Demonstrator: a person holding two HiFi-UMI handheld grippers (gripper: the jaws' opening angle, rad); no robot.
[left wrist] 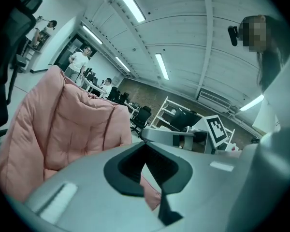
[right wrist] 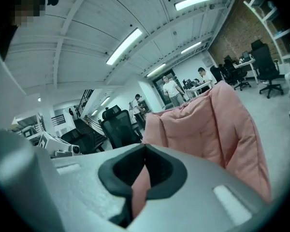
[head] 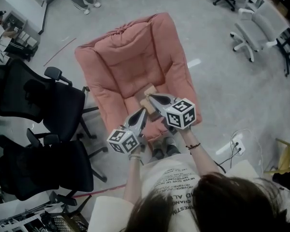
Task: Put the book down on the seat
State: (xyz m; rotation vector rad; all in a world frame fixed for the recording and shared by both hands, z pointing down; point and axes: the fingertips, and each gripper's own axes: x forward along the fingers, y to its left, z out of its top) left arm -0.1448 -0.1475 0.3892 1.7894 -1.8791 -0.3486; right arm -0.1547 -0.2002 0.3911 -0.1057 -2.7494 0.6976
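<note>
Book lies on pink seat, front-centre. Right gripper jaws pressed together, nothing btwn, tips at book's near edge, prob. steadying it. Left gripper jaws likewise together, empty, by seat's front.

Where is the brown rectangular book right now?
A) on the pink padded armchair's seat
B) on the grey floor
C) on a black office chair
A: the head view shows the brown rectangular book lying on the seat of the pink padded armchair.
</note>
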